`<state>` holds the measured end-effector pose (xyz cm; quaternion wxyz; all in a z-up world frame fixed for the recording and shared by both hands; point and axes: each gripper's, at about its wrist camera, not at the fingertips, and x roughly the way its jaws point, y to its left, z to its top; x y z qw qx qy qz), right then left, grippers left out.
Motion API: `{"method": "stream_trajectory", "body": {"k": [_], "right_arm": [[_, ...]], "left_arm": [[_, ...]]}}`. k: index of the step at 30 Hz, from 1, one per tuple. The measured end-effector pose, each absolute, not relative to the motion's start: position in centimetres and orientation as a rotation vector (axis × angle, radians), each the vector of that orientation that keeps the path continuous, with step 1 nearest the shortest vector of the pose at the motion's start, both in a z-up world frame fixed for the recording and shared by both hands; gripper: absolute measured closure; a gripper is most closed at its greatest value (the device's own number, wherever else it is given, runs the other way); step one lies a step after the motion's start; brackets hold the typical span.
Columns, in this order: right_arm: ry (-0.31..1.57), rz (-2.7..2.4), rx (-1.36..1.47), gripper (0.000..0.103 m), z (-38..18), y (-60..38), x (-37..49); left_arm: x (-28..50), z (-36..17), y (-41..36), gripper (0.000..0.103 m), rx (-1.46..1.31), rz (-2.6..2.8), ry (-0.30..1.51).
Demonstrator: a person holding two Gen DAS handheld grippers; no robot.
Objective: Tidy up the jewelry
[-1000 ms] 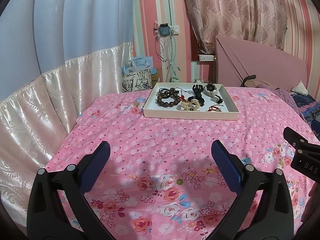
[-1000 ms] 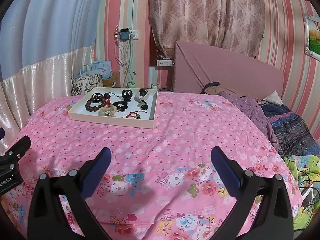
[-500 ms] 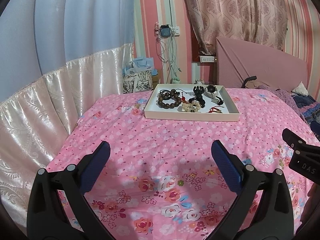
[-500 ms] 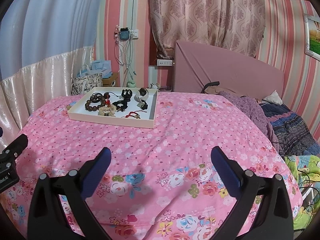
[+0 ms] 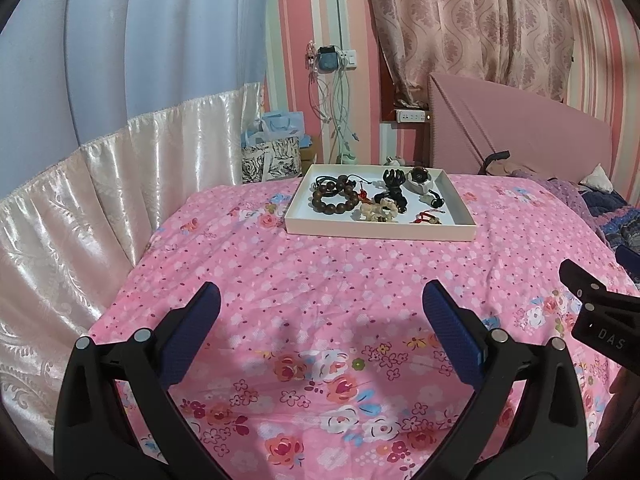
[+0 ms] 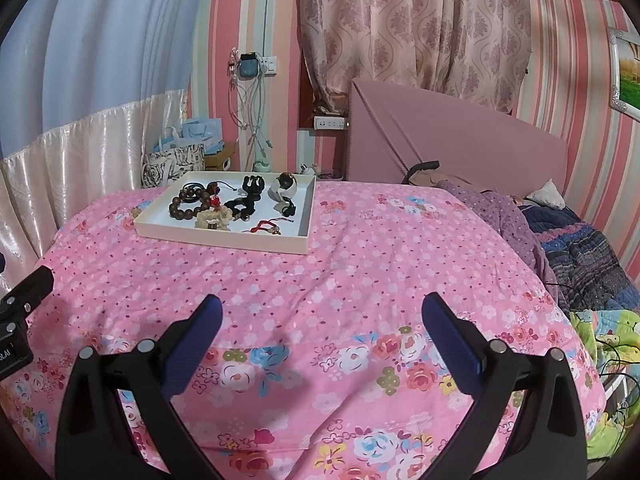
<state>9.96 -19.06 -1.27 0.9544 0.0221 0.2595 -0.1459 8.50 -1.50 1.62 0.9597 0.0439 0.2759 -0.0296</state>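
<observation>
Bed with pink flowered bedspread (image 5: pixel 320 272) fills most of both views. Pink headboard (image 6: pixel 460 136) at the far right end; patterned curtain (image 6: pixel 400 28) above it; shiny cream drape (image 5: pixel 100 184) along the left side of the bed. Patterned gift bag (image 5: pixel 272 158) stands on the floor beyond the far left corner.

Shallow white tray (image 5: pixel 380 229) lies flat on the bedspread toward the far end, well apart from both grippers. All jewelry is inside it.

Tray contents, left wrist view:
- brown bead bracelet (image 5: pixel 335 200), left part of tray
- black claw-shaped piece (image 5: pixel 394 179), upright, back centre
- round dark piece on a white base (image 5: pixel 418 178), back right
- cream bead bracelet (image 5: pixel 378 212), front centre, just beside the brown one
- small red corded charm (image 5: pixel 430 218), front right

Finer detail of the small items cannot be made out.

Left gripper (image 5: pixel 320 308): fingers spread wide, nothing between the blue pads (image 5: pixel 188 336), held above bare bedspread on the near side.

Right gripper (image 6: pixel 320 320): fingers likewise spread wide, nothing held, above bedspread, near side, to the right of the tray's line. Its body shows at the right edge of the left wrist view; the left gripper's body shows at the left edge of the right wrist view.
</observation>
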Motion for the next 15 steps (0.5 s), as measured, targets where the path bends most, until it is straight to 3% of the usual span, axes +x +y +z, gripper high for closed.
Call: {"method": "stream_trajectory", "body": {"k": [15], "right_arm": [[0.529, -0.297, 0.043, 0.003, -1.58, -18.90, 10.03]], "left_arm": [[8.23, 1.28, -1.57, 0.003, 0.104, -0.042, 0.555]]}}
